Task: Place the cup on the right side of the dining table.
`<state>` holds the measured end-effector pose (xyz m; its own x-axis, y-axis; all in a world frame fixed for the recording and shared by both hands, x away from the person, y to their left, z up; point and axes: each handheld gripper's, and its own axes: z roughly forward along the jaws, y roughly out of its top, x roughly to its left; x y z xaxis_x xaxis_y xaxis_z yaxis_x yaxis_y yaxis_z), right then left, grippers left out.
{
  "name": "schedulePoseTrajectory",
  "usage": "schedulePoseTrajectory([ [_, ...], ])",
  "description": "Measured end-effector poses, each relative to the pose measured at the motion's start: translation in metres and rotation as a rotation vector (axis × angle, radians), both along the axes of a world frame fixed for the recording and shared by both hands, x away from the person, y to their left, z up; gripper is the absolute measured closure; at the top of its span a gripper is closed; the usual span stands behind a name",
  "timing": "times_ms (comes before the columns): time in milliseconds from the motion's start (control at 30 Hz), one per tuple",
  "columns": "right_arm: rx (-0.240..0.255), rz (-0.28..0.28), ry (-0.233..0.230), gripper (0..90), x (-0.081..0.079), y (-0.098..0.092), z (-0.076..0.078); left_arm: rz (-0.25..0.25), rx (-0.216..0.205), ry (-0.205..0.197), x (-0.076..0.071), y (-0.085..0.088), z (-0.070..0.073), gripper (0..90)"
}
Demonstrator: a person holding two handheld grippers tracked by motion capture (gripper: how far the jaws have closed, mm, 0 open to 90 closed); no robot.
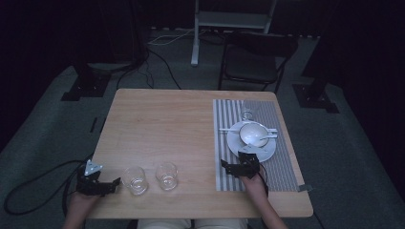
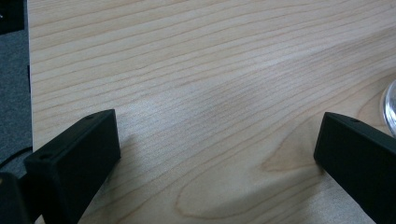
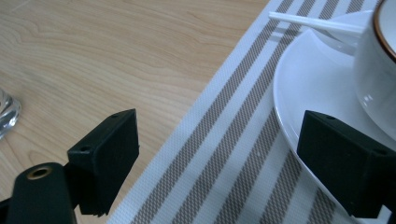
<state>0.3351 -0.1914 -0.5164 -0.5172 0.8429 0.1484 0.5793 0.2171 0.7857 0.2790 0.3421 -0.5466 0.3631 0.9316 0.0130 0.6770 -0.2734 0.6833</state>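
High view: our left tool [image 1: 116, 182] gapes by the glass [image 1: 134, 180], right tool [image 1: 232, 165] gapes at the plate [image 1: 237, 144]; a careless nudge could topple either.

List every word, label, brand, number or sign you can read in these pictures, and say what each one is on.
None: no readable text stands on the light wooden table, the two clear drinking glasses, the grey striped placemat, the white round plate, the white bowl, or either black two-jaw gripper.
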Motion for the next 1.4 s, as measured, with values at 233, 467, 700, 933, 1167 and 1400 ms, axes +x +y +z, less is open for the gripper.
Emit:
schedulePoseTrajectory([
  [233,0.004,-0.020,-0.010,12.5,-0.011,-0.014,-0.003,0.000,0.000,0.000,0.000,0.000,0.000,0.7],
  [467,0.000,-0.052,-0.010,12.5,-0.021,-0.031,-0.009,0.001,0.000,0.000,0.000,0.000,0.000,0.7],
  [700,-0.004,-0.089,0.002,12.5,-0.028,-0.050,-0.014,0.001,0.000,0.000,0.000,0.000,0.000,0.7],
  [933,-0.016,-0.138,-0.014,12.2,-0.034,-0.070,-0.019,0.001,0.000,0.000,0.000,0.000,0.000,0.7],
  [1167,-0.001,-0.197,-0.023,12.2,-0.041,-0.091,-0.021,0.001,0.000,0.000,0.000,0.000,0.000,0.7],
  [1400,0.004,-0.257,-0.022,12.2,-0.046,-0.111,-0.026,0.001,0.000,0.000,0.000,0.000,0.000,0.7],
])
